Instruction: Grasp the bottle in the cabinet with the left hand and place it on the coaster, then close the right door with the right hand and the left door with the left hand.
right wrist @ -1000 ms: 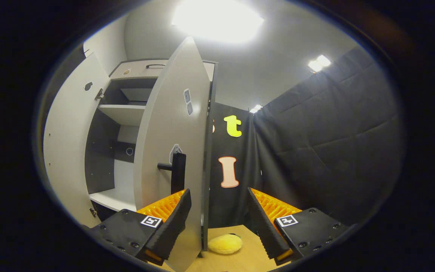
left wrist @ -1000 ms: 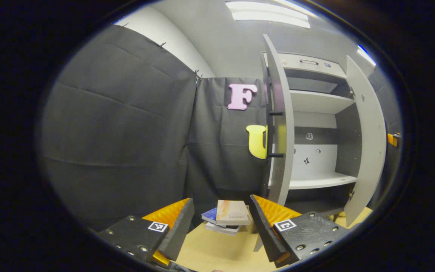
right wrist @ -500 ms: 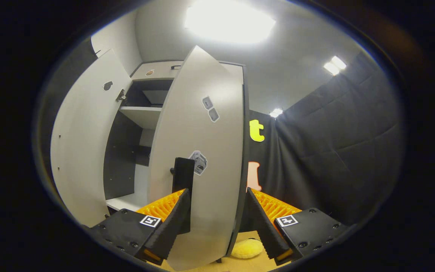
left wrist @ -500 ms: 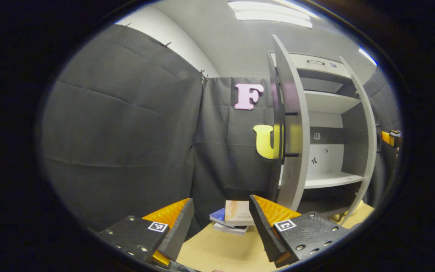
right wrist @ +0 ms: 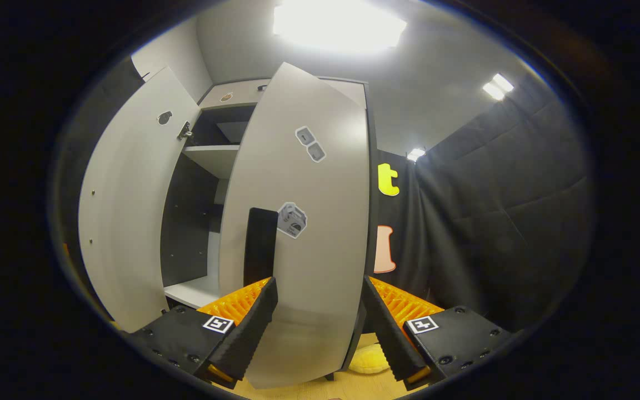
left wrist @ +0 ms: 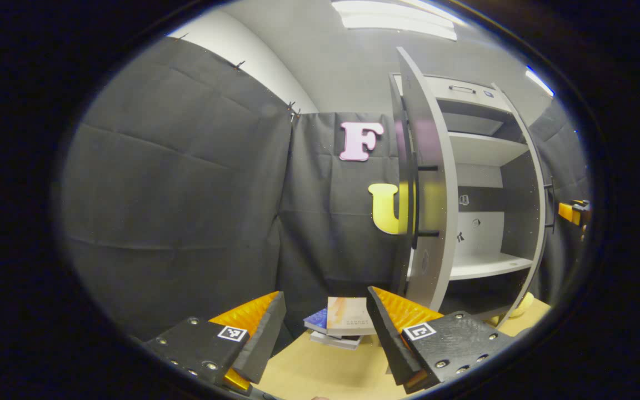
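Observation:
In the right gripper view, the grey right door [right wrist: 309, 183] stands close in front of my right gripper [right wrist: 317, 328]. That gripper is open, and the door's lower face shows between its fingers. The door's black handle [right wrist: 260, 244] rises just above the left finger. The left door [right wrist: 125, 211] hangs wide open beside it. In the left gripper view, my left gripper [left wrist: 325, 333] is open with nothing held, low over the table. The left door [left wrist: 434, 194] is seen nearly edge-on. Past it the right door [left wrist: 538, 183] stands partly swung in, with the other gripper [left wrist: 573, 211] beside it.
A stack of books [left wrist: 342, 325] lies on the wooden table [left wrist: 320, 369] just beyond the left fingers. A yellow soft object [right wrist: 367, 358] sits on the table under the right door. White shelves [left wrist: 481, 266] show inside the cabinet. Black cloth walls close in both sides.
The right door has swung further toward shut, with my right gripper following close against it. The left gripper has barely moved.

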A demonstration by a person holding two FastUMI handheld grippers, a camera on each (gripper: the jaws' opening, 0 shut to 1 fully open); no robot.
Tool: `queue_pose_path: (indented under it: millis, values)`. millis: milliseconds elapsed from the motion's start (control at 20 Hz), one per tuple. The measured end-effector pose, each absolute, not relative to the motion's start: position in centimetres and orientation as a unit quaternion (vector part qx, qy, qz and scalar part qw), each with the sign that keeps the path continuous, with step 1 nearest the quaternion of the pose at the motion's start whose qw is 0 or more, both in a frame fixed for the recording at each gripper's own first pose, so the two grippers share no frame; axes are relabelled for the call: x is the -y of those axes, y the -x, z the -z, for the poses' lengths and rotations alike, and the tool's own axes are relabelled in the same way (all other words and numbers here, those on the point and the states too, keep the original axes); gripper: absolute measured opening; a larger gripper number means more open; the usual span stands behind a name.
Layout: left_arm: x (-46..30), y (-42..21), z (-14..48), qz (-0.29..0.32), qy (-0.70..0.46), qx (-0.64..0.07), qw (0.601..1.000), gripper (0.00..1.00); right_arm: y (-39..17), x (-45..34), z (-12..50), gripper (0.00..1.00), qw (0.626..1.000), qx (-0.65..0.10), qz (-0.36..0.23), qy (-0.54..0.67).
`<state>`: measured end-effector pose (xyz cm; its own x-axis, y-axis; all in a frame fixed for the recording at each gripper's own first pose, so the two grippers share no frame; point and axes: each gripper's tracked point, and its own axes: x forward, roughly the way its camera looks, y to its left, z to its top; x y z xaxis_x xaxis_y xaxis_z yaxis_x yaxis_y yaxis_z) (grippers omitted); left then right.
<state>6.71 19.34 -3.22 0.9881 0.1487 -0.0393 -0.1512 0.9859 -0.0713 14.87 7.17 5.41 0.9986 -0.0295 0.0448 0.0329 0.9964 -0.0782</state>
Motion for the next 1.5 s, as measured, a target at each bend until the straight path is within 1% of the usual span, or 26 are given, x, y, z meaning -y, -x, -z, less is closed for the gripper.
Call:
queue_pose_path:
  millis: [50,150,200,300,350,400,450,550,600,650,750,800,900,1100,1150,1200,1300,1500]
  values:
    - [-19.3,-6.9,2.8,-0.073,0.036,-0.014,0.997,0.91,-14.6,-6.3,-5.0,0.97,0.999,0.018,0.022,0.038]
    - [-19.1,-7.9,2.1,-0.066,0.036,-0.006,0.997,0.86,-13.9,-5.0,-4.2,0.97,0.999,0.006,0.03,0.033]
    - [-19.0,-8.8,1.5,-0.061,0.036,-0.003,0.997,0.93,-13.6,-4.3,-3.7,0.96,0.999,0.0,0.035,0.03]
    - [-18.5,-11.8,-0.2,-0.053,0.033,0.002,0.998,0.93,-13.1,-2.8,-2.9,0.97,0.999,-0.009,0.047,0.023]
    - [-18.0,-13.5,-1.3,-0.049,0.032,0.003,0.998,0.86,-12.9,-2.1,-2.5,0.97,0.998,-0.015,0.052,0.018]
    - [-17.6,-14.6,-1.9,-0.044,0.031,0.004,0.999,0.86,-12.6,-1.5,-2.2,0.97,0.998,-0.019,0.058,0.013]
    - [-17.2,-15.3,-2.2,-0.04,0.031,0.004,0.999,0.93,-12.4,-0.7,-1.9,0.97,0.998,-0.022,0.064,0.01]
    - [-16.2,-16.7,-2.7,-0.03,0.033,0.002,0.999,0.93,-11.9,0.7,-1.4,0.96,0.997,-0.028,0.074,0.004]
    - [-15.8,-17.3,-2.8,-0.027,0.036,0.0,0.999,0.86,-11.6,1.3,-1.1,0.96,0.996,-0.031,0.078,0.002]
    - [-15.3,-17.8,-2.7,-0.023,0.04,-0.003,0.999,0.93,-11.4,2.1,-0.9,0.96,0.996,-0.034,0.083,0.0]
    - [-15.6,-18.4,-2.7,-0.041,0.031,-0.004,0.999,0.92,-11.1,3.4,-0.5,0.97,0.995,-0.037,0.092,-0.004]
    - [-15.6,-18.4,-2.8,-0.045,0.029,-0.003,0.999,0.92,-10.8,4.1,-0.3,0.96,0.995,-0.039,0.095,-0.006]
    - [-15.3,-18.2,-2.8,-0.046,0.025,-0.004,0.999,0.93,-10.8,4.9,0.1,0.97,0.994,-0.043,0.099,-0.008]
    - [-14.1,-17.5,-3.8,-0.058,-0.028,0.003,0.998,0.9,-11.0,6.1,0.4,0.97,0.994,-0.047,0.098,-0.017]
    - [-13.9,-17.3,-4.0,-0.059,-0.027,0.004,0.998,0.91,-11.1,6.3,0.3,0.97,0.994,-0.046,0.097,-0.016]
    - [-13.2,-17.3,-4.0,-0.048,-0.015,0.003,0.999,0.91,-11.1,6.6,0.3,0.97,0.994,-0.045,0.095,-0.015]
    - [-11.2,-17.1,-3.6,-0.031,0.004,0.001,1.0,0.87,-11.2,7.0,0.4,0.97,0.995,-0.045,0.092,-0.014]
    - [-8.2,-16.3,-4.1,-0.017,0.003,0.009,1.0,0.87,-11.2,8.0,0.7,0.97,0.995,-0.05,0.089,-0.021]
